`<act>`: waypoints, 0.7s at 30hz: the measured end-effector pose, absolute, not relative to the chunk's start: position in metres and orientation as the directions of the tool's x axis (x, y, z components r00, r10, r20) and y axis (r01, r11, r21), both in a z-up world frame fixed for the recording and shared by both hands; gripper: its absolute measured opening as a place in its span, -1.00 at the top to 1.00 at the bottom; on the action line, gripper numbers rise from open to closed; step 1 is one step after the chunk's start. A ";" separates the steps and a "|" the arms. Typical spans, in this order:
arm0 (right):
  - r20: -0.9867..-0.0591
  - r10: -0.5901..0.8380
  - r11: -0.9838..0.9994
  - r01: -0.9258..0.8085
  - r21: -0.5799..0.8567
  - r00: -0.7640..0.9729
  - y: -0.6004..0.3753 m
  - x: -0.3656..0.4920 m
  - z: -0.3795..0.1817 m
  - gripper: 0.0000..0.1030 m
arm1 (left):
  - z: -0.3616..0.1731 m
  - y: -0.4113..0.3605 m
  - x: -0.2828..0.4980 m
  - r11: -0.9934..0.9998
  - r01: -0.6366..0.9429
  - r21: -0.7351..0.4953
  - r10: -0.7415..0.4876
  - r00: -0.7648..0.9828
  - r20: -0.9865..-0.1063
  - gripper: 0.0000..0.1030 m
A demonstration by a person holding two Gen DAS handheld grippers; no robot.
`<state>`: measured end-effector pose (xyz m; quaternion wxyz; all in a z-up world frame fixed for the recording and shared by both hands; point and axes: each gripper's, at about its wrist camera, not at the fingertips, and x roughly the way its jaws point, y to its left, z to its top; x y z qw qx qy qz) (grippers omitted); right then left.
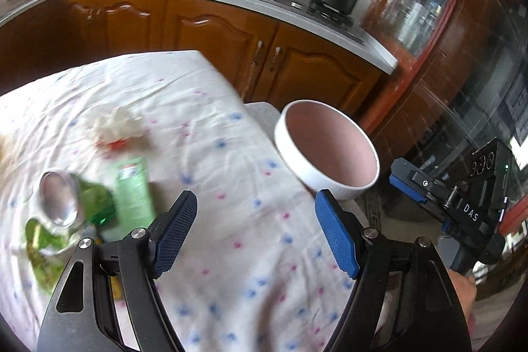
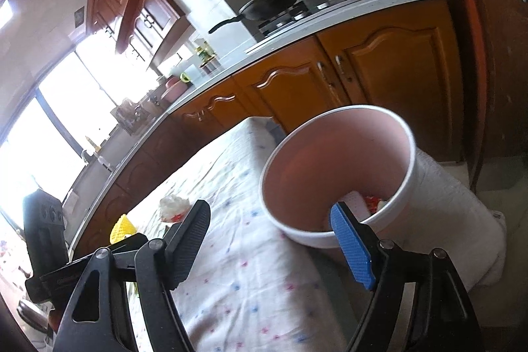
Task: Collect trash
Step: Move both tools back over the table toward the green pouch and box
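Our right gripper (image 2: pixel 270 240) was spread, one finger inside the tilted bin (image 2: pixel 429 187); it could tip. Left gripper (image 1: pixel 255 235) was spread too, empty.

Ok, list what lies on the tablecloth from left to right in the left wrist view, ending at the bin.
Clear glass → green packet → crumpled white tissue → white bin with pink inside, at the table's right edge.
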<state>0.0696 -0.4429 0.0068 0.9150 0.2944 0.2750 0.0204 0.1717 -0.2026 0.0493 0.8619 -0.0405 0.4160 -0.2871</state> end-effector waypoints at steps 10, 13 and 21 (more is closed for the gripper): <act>-0.502 0.259 0.842 0.062 0.536 0.825 -0.401 0.081 0.007 -0.51 | 0.047 -0.132 0.161 0.866 0.370 -0.337 -0.496 0.548 -0.673 -0.47; -0.505 0.277 0.845 0.043 0.533 0.817 -0.387 0.085 0.005 -0.51 | 0.045 -0.113 0.159 0.878 0.341 -0.336 -0.477 0.562 -0.675 -0.47; -0.518 0.322 0.853 -0.005 0.522 0.793 -0.354 0.094 0.003 -0.51 | 0.033 -0.073 0.155 0.904 0.261 -0.338 -0.427 0.579 -0.694 -0.47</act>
